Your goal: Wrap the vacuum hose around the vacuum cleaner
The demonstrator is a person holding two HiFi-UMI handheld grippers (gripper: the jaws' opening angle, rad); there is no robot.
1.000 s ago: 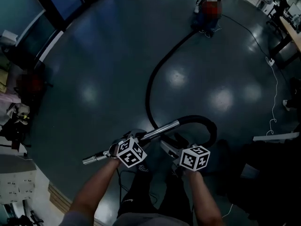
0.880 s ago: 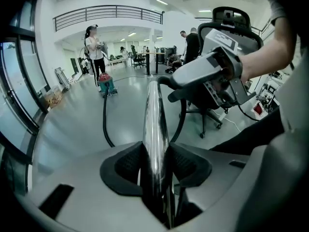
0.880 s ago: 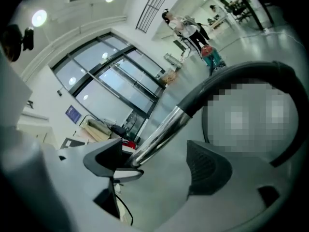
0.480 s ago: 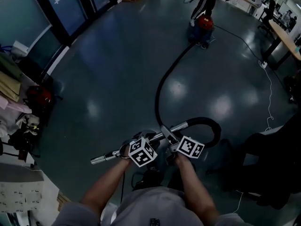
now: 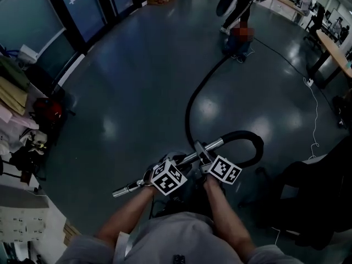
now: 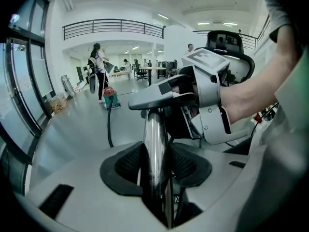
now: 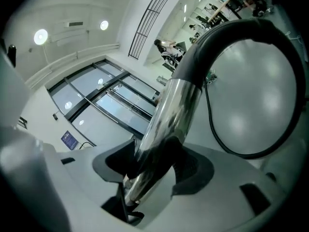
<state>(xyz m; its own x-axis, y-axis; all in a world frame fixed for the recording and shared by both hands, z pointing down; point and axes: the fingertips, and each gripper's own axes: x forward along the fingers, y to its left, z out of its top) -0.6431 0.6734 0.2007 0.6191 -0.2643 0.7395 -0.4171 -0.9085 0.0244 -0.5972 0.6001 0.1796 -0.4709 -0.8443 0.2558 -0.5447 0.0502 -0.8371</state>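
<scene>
Currently the left gripper is clamped on one chrome metal wand tube. In the left gripper view the left gripper has both black ribbed pads pressed against the tube, which stands upright between them. The right gripper grips the same tube further along, near the bend. Its jaws have just been closing. In the right gripper view the right gripper has the tube between its pads, in contact on both sides. The tube sits clear of the dark glossy floor.

One black flexible vacuum hose leaves the tube's far end. It curls in a loop beside the right gripper, then runs across the floor. It ends at one red-and-teal canister vacuum cleaner, well apart from both grippers. A person stands just beside it. The hose joint at the cleaner is too small to make out, so the connection is probable only.

Count: two grippers, one tube, one hose, one cleaner.
</scene>
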